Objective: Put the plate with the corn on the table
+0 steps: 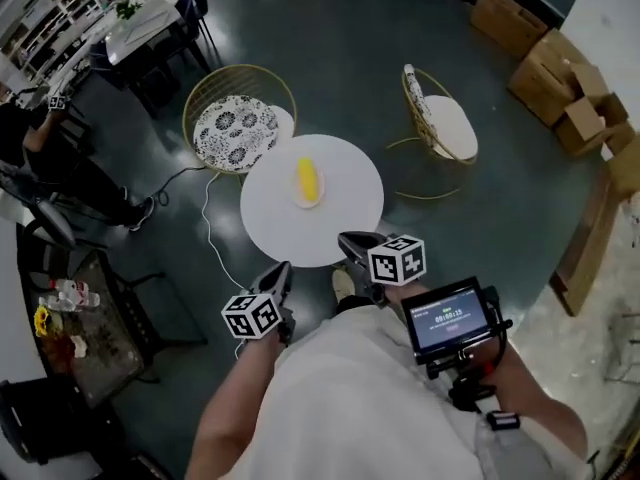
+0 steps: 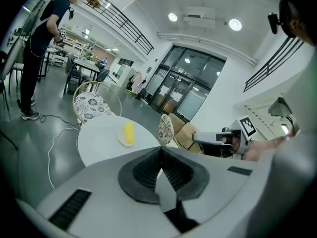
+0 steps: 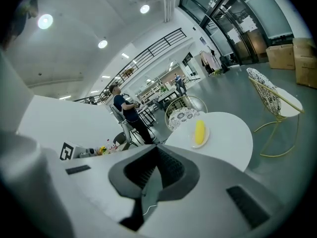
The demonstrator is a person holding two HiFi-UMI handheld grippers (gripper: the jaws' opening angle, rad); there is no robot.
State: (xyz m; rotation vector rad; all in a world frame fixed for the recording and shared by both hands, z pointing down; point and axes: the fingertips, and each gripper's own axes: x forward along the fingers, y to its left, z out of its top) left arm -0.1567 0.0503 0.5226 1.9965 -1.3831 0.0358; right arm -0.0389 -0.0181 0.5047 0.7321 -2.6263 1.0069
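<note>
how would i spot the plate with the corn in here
Find the round white table in the middle of the dark floor, with two gold wire chairs beside it. Near its centre sits a small white plate, almost the tabletop's colour. The yellow corn cob lying on it gives it away: nothing else is on the table.

I'm working in a large café-style hall: beyond my left claw (image 2: pixel 159 155) stand tall glass doors (image 2: pixel 185 90), a balcony railing (image 2: pixel 121 24) above, ceiling lights (image 2: pixel 172 17), wire chairs (image 2: pixel 91 105), cardboard boxes (image 2: pixel 181 129), polished floor (image 2: pixel 29 152).
</note>
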